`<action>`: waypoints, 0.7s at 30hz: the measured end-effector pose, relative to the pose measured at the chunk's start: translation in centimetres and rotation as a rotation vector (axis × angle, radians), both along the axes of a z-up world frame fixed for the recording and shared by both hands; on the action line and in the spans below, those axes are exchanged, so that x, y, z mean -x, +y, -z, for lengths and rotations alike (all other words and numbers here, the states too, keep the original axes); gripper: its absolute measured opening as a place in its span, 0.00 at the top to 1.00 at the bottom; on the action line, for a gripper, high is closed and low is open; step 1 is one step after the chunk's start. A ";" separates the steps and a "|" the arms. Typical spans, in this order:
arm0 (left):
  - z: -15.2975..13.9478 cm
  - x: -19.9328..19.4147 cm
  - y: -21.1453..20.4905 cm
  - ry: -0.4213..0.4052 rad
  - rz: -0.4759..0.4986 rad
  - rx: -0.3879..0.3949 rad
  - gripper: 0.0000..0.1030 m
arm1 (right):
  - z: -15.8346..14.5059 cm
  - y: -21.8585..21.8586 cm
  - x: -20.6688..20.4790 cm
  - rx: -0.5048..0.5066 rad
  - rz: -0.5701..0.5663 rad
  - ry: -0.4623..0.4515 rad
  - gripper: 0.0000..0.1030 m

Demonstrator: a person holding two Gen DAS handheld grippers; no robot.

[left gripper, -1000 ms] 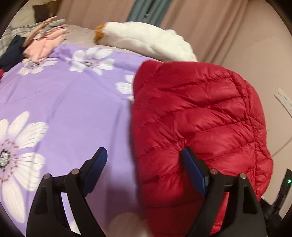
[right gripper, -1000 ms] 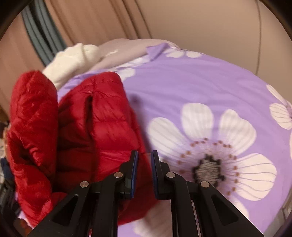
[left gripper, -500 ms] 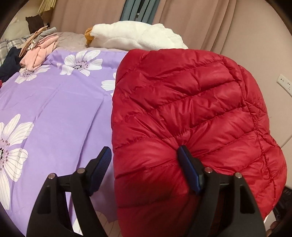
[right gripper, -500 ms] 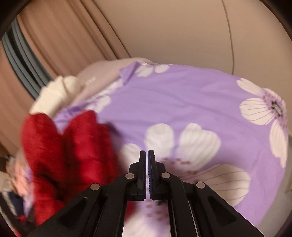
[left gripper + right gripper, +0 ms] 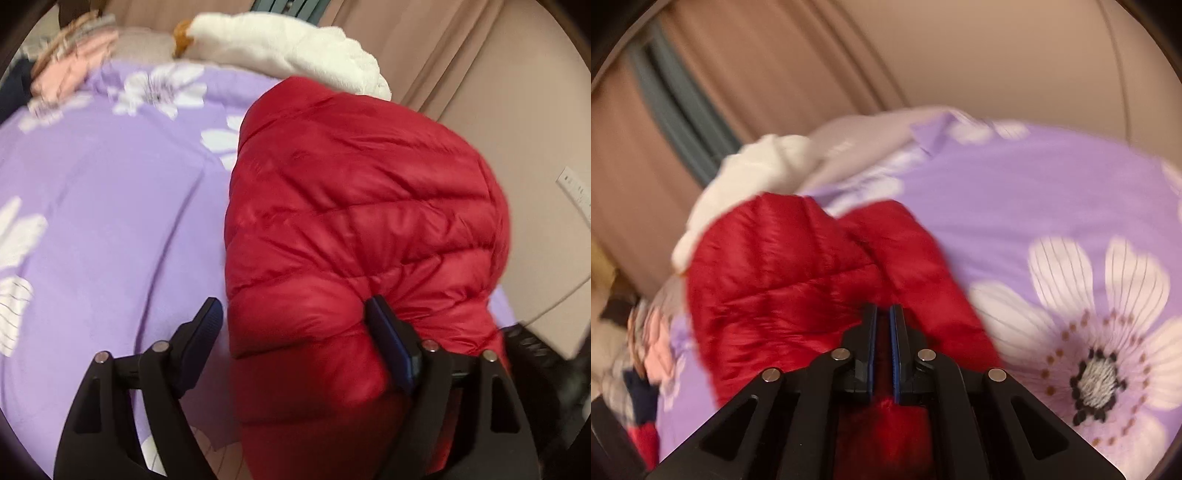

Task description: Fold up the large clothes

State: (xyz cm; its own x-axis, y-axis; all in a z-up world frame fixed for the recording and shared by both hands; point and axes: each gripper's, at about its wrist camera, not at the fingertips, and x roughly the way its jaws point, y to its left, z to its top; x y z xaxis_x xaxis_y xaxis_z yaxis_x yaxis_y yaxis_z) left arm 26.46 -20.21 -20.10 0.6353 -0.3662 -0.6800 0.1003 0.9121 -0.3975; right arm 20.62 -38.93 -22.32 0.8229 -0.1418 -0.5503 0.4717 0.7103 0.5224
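Observation:
A red quilted puffer jacket (image 5: pixel 362 221) lies folded at the near right edge of the bed with the purple flowered cover (image 5: pixel 110 221). My left gripper (image 5: pixel 295 332) is open, its jaws wide apart around the jacket's near edge; the right finger presses into the padding. In the right wrist view the jacket (image 5: pixel 775 280) bulges just ahead of my right gripper (image 5: pixel 883 325). Its jaws are nearly closed with red fabric showing in the narrow gap between them.
A white plush toy (image 5: pixel 288 48) lies at the head of the bed behind the jacket. A pile of pink and dark clothes (image 5: pixel 70 66) sits at the far left. Curtains and a wall (image 5: pixel 517 92) stand close on the right. The cover's flower print (image 5: pixel 1097 332) spreads right.
My right gripper, shut and away from the jacket half a second ago, has swung back onto the jacket. My left gripper stayed open around the jacket's edge, which shifted slightly.

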 end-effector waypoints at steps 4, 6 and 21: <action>-0.2 -0.2 0.9 0.041 0.024 0.092 0.17 | 1.1 -0.4 -0.8 0.110 0.024 0.076 1.00; -1.1 -0.2 1.7 0.056 0.018 0.149 0.17 | 1.8 0.5 -1.4 0.238 0.076 0.163 1.00; 0.7 -3.6 -3.3 -0.118 -0.144 -0.214 0.24 | 4.5 -3.3 0.0 0.060 0.129 0.186 1.00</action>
State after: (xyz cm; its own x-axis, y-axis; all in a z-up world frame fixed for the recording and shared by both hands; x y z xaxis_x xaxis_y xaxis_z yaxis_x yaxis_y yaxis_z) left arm 30.08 -23.53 -20.79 0.7499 -0.1229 -0.6501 -0.0019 0.9822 -0.1879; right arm 20.62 -42.18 -26.86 0.6808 -0.2765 -0.6782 0.6450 0.6651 0.3763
